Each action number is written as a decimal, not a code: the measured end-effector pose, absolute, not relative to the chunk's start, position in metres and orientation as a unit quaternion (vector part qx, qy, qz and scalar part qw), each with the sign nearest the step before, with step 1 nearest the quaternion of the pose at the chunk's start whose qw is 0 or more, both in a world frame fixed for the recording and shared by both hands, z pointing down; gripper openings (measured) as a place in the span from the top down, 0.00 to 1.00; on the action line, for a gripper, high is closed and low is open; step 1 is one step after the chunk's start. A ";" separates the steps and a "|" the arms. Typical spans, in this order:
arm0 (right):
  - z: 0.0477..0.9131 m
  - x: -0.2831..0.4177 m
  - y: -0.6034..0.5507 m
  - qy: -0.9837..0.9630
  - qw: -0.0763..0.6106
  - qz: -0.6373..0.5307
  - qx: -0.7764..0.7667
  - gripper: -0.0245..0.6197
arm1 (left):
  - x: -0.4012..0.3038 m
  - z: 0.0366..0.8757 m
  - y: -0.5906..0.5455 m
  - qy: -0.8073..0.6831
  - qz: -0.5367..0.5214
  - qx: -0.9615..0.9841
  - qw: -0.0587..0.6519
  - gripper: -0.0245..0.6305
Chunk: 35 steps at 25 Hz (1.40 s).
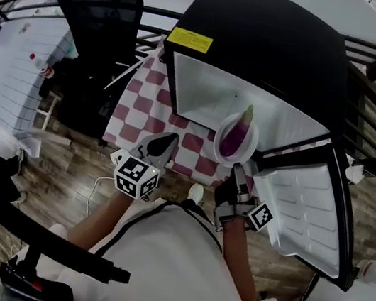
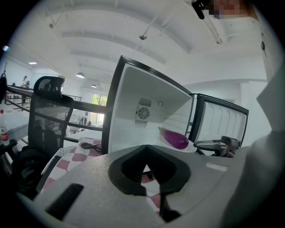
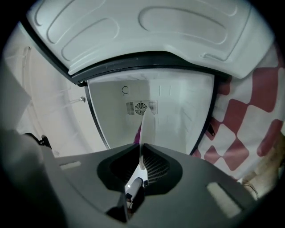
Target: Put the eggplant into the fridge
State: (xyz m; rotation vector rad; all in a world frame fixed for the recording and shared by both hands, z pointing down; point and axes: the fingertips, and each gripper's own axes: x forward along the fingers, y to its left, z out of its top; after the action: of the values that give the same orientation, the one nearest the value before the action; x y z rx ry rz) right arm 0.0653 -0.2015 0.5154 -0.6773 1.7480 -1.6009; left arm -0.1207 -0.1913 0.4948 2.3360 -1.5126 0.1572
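A purple eggplant (image 1: 236,134) lies on a small white plate (image 1: 248,150) held at the mouth of the open black fridge (image 1: 264,44). My right gripper (image 1: 237,169) is shut on the plate's near rim. In the right gripper view the plate (image 3: 145,127) stands edge-on between the jaws, with a sliver of eggplant (image 3: 138,133) beside it and the fridge's white back wall (image 3: 178,116) ahead. My left gripper (image 1: 163,145) is shut and empty over the table's front edge, left of the plate. From the left gripper (image 2: 144,171), eggplant (image 2: 176,139) and plate (image 2: 189,147) sit just inside the fridge (image 2: 133,102).
The fridge door (image 1: 308,203) swings open to the right of the plate. A red-and-white checked cloth (image 1: 139,101) covers the table under the fridge. A black mesh chair (image 1: 97,29) stands to the left, with railings behind. A fan grille (image 3: 140,107) sits on the fridge's back wall.
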 end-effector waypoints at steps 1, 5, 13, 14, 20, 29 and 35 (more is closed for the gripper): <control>0.518 0.067 -0.208 0.671 0.333 -0.612 -0.255 0.91 | -0.118 0.495 -0.194 -0.536 0.057 0.823 0.178 0.96; 0.535 0.070 -0.231 0.681 0.321 -0.611 -0.247 0.92 | -0.106 0.499 -0.206 -0.541 0.060 0.819 0.182 0.96; 0.572 0.072 -0.255 0.685 0.294 -0.624 -0.234 0.91 | -0.081 0.506 -0.227 -0.557 0.063 0.807 0.189 0.96; 0.575 0.072 -0.256 0.684 0.290 -0.628 -0.230 0.91 | -0.079 0.507 -0.229 -0.561 0.062 0.804 0.190 0.96; 0.584 0.064 -0.265 0.678 0.281 -0.644 -0.214 0.91 | -0.074 0.507 -0.242 -0.576 0.060 0.795 0.182 0.96; 0.593 0.050 -0.280 0.675 0.288 -0.637 -0.236 0.91 | -0.085 0.520 -0.255 -0.557 0.071 0.805 0.190 0.96; 0.606 0.052 -0.289 0.663 0.312 -0.620 -0.282 0.91 | -0.092 0.531 -0.268 -0.519 0.091 0.826 0.198 0.96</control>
State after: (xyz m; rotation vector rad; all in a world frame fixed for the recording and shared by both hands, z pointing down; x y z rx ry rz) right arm 0.0518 -0.2892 0.6064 -0.7435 1.7488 -1.6361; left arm -0.0924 -0.2679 0.5311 2.3125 -1.4535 0.2547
